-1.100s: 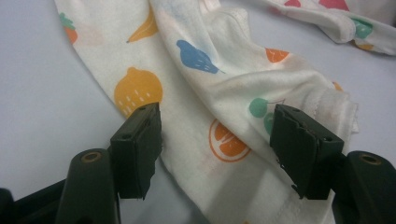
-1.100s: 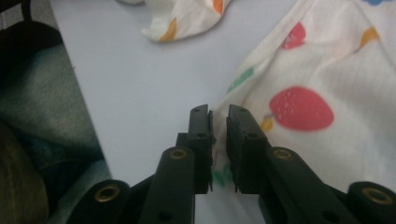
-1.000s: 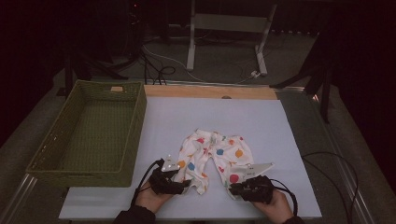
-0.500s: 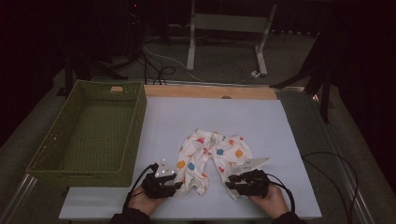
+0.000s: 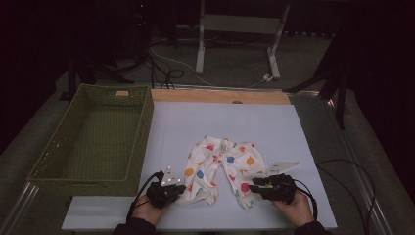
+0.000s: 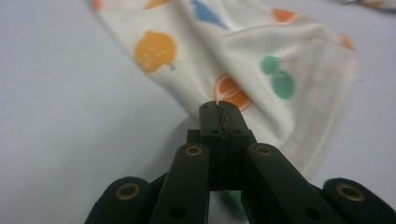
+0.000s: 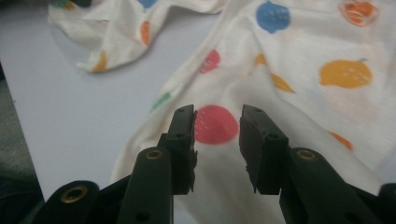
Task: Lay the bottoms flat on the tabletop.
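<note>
A pair of small cream trousers (image 5: 222,164) printed with coloured fruit lies flat near the front of the pale table (image 5: 244,117). My left gripper (image 5: 182,188) is at the hem of the left leg; in the left gripper view its jaws (image 6: 219,109) are pressed together on the cloth's edge (image 6: 261,56). My right gripper (image 5: 253,186) sits at the right leg's hem. In the right gripper view its jaws (image 7: 217,123) stand apart and have just been opening. The fabric (image 7: 303,56) with a red spot lies between them, unpinched.
A green woven basket (image 5: 142,127) with nothing in it stands along the table's left side. A wooden strip (image 5: 220,95) runs along the far edge. Black cables (image 5: 352,171) trail off to the right, and a metal stand is on the floor behind.
My left gripper's jaws have shut on the left trouser leg's hem. My right gripper has shifted slightly right and away from me, with its jaws a little wider.
</note>
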A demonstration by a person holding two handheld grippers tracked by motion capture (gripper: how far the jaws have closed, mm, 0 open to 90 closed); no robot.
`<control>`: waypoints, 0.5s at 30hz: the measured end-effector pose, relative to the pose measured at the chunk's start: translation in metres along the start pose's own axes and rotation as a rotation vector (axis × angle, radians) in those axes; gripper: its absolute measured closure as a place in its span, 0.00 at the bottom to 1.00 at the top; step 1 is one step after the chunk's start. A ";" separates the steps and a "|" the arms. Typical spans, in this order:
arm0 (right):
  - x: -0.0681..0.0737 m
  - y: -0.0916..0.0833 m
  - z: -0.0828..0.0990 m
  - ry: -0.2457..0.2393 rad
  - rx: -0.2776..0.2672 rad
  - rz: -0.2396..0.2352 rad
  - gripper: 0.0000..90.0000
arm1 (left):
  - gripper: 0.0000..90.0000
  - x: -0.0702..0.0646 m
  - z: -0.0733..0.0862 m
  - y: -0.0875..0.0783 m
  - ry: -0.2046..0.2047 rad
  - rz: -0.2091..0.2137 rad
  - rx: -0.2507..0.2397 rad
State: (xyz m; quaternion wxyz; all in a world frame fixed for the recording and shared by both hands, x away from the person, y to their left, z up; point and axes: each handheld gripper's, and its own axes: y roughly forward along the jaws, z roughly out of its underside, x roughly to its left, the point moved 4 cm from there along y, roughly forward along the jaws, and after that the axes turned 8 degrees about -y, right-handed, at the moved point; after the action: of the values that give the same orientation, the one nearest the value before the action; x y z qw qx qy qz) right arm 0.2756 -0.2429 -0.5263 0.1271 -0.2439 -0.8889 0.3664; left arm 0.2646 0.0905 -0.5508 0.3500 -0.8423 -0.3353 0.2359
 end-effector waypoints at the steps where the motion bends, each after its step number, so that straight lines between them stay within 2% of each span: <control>1: -0.004 -0.004 0.004 -0.002 0.000 0.012 0.72 | 1.00 0.003 0.000 -0.001 -0.008 -0.015 0.001; 3: -0.006 -0.005 0.005 -0.003 0.004 0.021 0.72 | 1.00 0.008 0.002 -0.004 -0.020 -0.042 -0.002; 5: -0.009 -0.008 0.008 0.016 0.003 0.028 0.71 | 1.00 0.010 0.001 -0.005 -0.034 -0.033 -0.010; 7: -0.013 -0.010 0.011 0.025 0.009 0.036 0.71 | 0.99 0.007 -0.001 -0.005 -0.024 -0.028 -0.019; 8: -0.014 -0.011 0.013 0.028 0.010 0.038 0.70 | 0.95 0.005 -0.002 -0.005 -0.024 -0.023 -0.024; 12: -0.019 -0.011 0.019 0.035 0.022 0.051 0.69 | 0.87 -0.004 -0.010 -0.006 -0.012 0.017 -0.039; 15: -0.022 -0.011 0.022 0.048 0.027 0.054 0.68 | 0.86 -0.012 -0.015 -0.005 -0.005 0.054 -0.048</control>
State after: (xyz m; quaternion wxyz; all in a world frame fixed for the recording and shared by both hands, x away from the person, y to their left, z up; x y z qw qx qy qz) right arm 0.2811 -0.2742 -0.5345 0.1416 -0.2747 -0.8737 0.3758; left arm 0.2642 0.0777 -0.5354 0.3222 -0.8587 -0.3190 0.2389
